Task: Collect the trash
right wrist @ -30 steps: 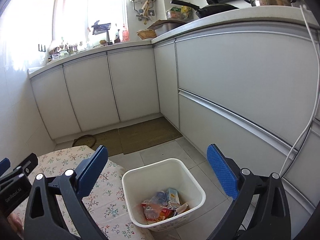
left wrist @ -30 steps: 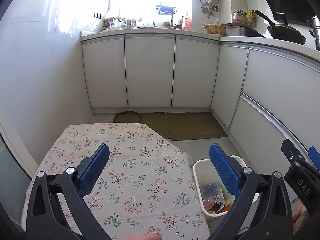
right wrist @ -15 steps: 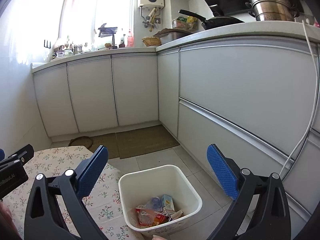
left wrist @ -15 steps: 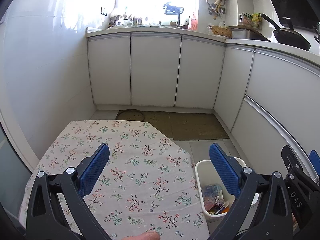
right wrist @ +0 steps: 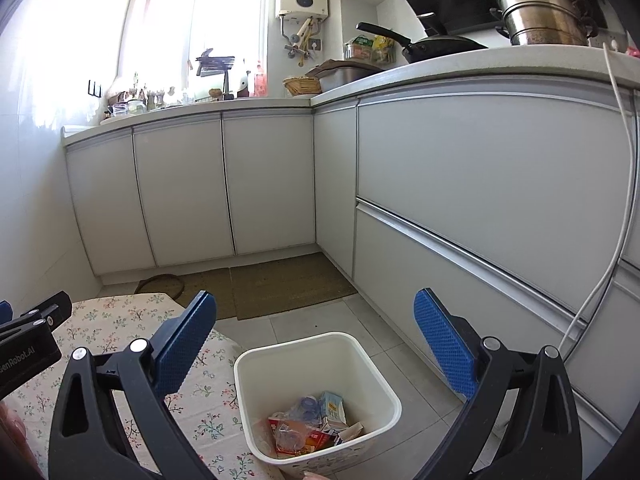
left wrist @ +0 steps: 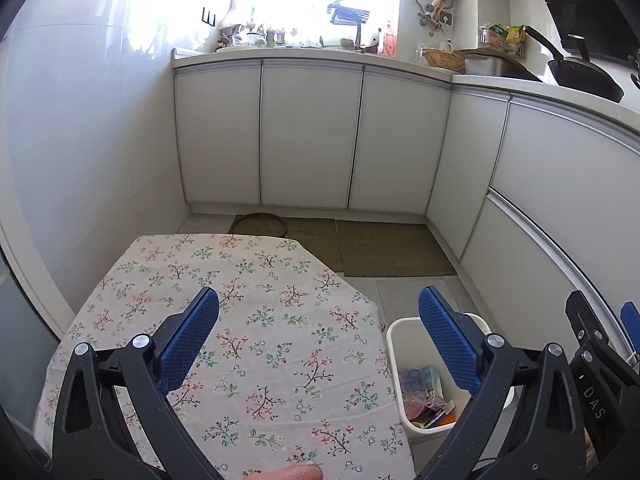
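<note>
— Tilted upward since a second ago, both cameras: more of the white cabinets (left wrist: 312, 136) and worktop, less of the floor. Bin lower in the right wrist view than before, too.

— Left gripper (left wrist: 319, 332)?

— Spread wide, nothing between the blue pads (left wrist: 188, 340), hovering over the floral tablecloth (left wrist: 256, 320).

— Right gripper (right wrist: 314, 338)?

— Likewise wide apart and empty, held above the white bin (right wrist: 316, 396), apart from it.

— Where exactly?

— On the tiled floor (right wrist: 320, 320), just beside the table's right edge, rim below the cloth level, between table and the long drawer fronts (right wrist: 492, 216).

— Orientation?

— Upright, mouth facing straight up, roughly square with rounded corners, so no clear long axis. Trash (right wrist: 312, 424) heaped at the bottom: a small carton, clear plastic wrappers, red packaging, lying at mixed angles.

— Seen from the left side?

— Yes, partly hidden behind the right pad, same bin (left wrist: 396, 344), same litter inside.

— Anything else?

— Brown mats (left wrist: 384, 246) along the cabinet base, black pan (right wrist: 432, 46) and steel pot (right wrist: 544, 16) on the counter, white cable (right wrist: 612, 216) hanging down the drawers. Bare tablecloth otherwise
</note>
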Demonstrator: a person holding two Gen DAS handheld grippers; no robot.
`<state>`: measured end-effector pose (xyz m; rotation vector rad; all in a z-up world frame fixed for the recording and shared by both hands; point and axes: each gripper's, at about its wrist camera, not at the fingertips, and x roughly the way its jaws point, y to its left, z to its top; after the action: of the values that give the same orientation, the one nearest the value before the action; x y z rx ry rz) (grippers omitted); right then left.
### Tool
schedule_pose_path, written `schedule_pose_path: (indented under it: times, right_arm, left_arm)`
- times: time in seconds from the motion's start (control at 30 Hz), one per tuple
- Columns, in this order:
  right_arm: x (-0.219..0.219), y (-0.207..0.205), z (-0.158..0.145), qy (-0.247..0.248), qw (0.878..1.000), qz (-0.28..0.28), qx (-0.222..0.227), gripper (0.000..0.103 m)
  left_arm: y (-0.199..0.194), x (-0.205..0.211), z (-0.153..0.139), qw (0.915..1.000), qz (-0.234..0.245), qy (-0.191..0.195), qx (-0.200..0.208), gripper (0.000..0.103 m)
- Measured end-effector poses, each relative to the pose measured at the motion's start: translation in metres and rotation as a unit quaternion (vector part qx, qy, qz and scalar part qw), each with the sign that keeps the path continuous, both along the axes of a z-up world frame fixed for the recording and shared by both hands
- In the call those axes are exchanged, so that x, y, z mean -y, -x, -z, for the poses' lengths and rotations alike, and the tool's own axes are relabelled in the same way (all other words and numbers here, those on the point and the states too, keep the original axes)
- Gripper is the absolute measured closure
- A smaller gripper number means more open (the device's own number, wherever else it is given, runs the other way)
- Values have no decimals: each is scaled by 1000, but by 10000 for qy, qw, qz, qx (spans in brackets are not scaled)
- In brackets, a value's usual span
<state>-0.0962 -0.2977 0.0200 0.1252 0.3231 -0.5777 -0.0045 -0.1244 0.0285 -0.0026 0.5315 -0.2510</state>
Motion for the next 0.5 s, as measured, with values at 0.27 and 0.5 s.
schedule_pose_path:
  times: [0.27, 0.5]
  right_arm:
    - [0, 0, 1, -2, 10000, 5, -19, 7]
    - [2, 1, 3, -8, 10000, 17, -40, 7]
  left_arm:
    - [1, 3, 0, 9999, -43, -60, 89, 7]
    - [-1, 5, 2, 10000, 19, -63, 55, 10]
